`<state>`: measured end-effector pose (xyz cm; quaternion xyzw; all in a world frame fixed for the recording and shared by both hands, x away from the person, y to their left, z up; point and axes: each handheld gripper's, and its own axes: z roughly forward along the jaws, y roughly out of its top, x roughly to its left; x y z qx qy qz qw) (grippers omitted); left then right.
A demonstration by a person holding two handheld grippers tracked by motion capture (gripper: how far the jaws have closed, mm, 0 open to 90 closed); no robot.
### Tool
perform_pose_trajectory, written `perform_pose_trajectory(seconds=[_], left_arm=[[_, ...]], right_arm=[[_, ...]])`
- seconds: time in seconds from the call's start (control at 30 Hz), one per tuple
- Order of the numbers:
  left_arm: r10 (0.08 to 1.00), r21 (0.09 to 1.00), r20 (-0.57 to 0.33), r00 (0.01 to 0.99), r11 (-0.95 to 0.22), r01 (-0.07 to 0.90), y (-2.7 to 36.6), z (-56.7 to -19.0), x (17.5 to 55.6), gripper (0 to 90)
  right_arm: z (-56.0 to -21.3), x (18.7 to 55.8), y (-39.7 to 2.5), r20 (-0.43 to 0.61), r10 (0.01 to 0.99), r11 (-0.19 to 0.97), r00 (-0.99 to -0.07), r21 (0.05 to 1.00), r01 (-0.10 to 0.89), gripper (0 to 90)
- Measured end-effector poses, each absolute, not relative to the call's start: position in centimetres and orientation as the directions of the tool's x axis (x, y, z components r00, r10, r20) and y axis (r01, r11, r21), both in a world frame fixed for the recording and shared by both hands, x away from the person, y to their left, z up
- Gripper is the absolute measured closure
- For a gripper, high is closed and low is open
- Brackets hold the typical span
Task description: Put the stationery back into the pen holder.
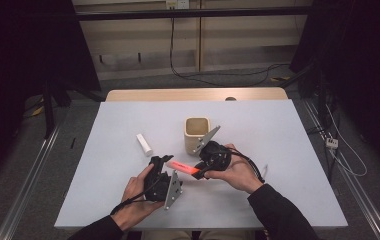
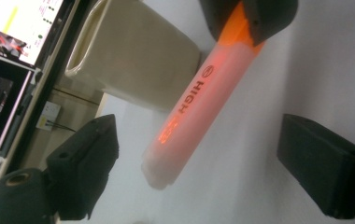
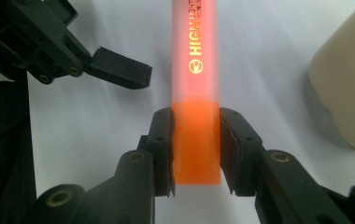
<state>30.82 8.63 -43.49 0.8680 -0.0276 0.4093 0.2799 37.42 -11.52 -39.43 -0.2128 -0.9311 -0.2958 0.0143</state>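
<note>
Right tongs (image 3: 196,140): mine, pinching the highlighter (image 3: 196,93) by its orange end, one jaw on each side.
Left tongs (image 2: 199,163): mine, spread wide, jaws on either side of the highlighter's pale end without touching it.
Highlighter: held off the worktop (image 1: 278,150), reaching from my right tongs toward my left tongs, lettering "HIGH" on the barrel.
Cream cup (image 1: 197,132): upright, just beyond my right tongs.
White cap (image 1: 144,144): lying on the worktop, beyond my left tongs, apart from them.
</note>
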Motion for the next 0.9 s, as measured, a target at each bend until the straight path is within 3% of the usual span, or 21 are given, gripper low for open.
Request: perform_pose_trajectory(seconds=[0.4, 0.67, 0.9], left_arm=[[0.106, 0.372, 0.78, 0.617, -0.871, -0.321, 8.2, -44.2, 30.2, 29.7], [0.018, 0.228, 0.864, 0.504, -0.905, -0.358, 8.0, -44.5, 29.2, 54.1], [0.002, 0.207, 0.867, 0.499, -0.911, -0.357, 7.9, -44.6, 29.2, 67.8]], right_arm=[[-39.7, 37.4, -10.1, 0.167, 0.358, 0.757, -0.919, 0.525, 0.39, 67.3], [-39.7, 37.4, -9.5, 0.167, 0.35, 0.752, -0.922, 0.537, 0.383, 67.3], [-39.7, 37.4, -9.4, 0.178, 0.34, 0.755, -0.923, 0.534, 0.381, 67.3]])
